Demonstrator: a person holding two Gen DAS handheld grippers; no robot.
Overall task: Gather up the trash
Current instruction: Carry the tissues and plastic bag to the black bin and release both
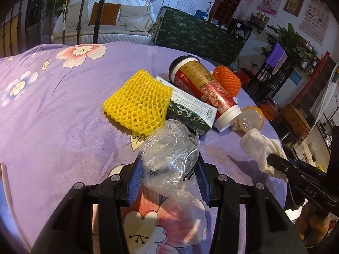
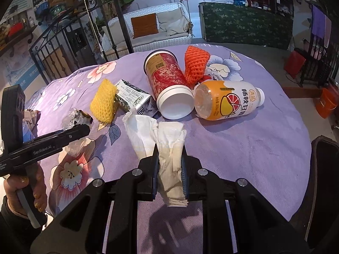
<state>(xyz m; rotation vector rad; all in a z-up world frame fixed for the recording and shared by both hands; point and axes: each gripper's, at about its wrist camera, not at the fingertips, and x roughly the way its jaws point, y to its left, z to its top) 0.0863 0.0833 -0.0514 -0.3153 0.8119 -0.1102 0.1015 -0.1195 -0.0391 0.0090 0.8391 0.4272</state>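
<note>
Right now the left gripper (image 1: 169,169) is pinching a crumpled clear plastic wrapper (image 1: 169,154) between its blue pads, just above the purple floral cloth (image 1: 53,116) covering the surface. The right gripper (image 2: 170,169) is clamped on a crumpled white tissue (image 2: 167,148), whose free end trails forward. Beyond both lie a yellow foam net (image 1: 137,101), a green-and-white carton (image 1: 190,112), a red paper cup (image 2: 167,80) on its side, an orange foam net (image 2: 195,63) and an orange drink bottle (image 2: 228,99).
</note>
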